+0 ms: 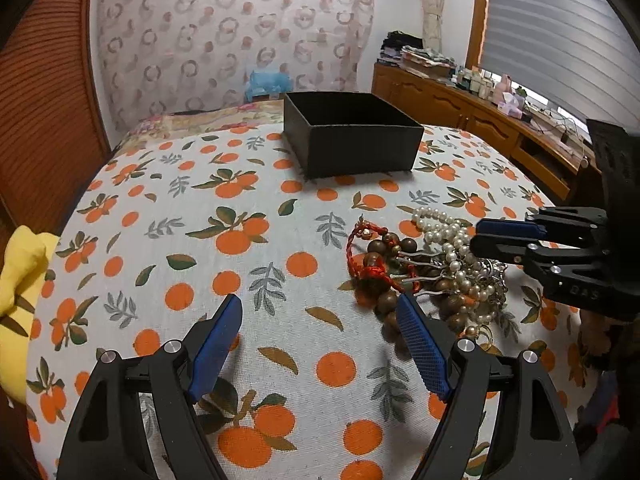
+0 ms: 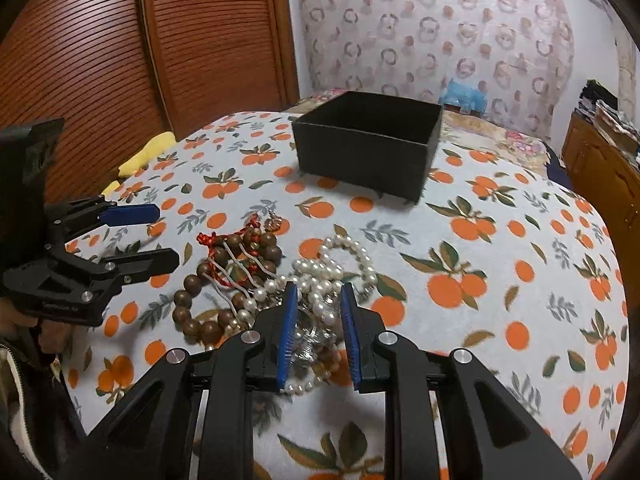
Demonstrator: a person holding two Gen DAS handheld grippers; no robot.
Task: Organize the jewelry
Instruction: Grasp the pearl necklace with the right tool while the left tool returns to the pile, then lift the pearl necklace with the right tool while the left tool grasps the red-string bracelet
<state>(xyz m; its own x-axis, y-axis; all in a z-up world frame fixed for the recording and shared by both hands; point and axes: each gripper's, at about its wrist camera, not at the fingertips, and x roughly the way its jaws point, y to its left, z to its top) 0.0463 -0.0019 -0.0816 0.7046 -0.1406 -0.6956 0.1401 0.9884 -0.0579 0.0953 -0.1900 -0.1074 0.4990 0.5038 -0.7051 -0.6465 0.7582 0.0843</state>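
Observation:
A heap of jewelry lies on the orange-print cloth: a white pearl string (image 2: 340,260) (image 1: 444,236), brown wooden beads (image 2: 200,320) (image 1: 380,252), a red cord bracelet (image 1: 372,268) (image 2: 212,240) and wavy metal hairpins (image 2: 240,276). An open, empty black box (image 1: 348,136) (image 2: 368,144) stands beyond the heap. My left gripper (image 1: 320,312) is open, just left of the heap, holding nothing; it also shows in the right wrist view (image 2: 168,236). My right gripper (image 2: 318,292) is open, with the jaws either side of the pearls and touching nothing; it also shows in the left wrist view (image 1: 476,236).
The table (image 2: 520,320) ends in a rounded edge near both cameras. A yellow cloth (image 1: 20,276) lies at its left edge. A ribbed wooden door (image 2: 120,60) stands left, a wooden sideboard (image 1: 500,128) with clutter right, and a patterned curtain (image 1: 232,32) behind.

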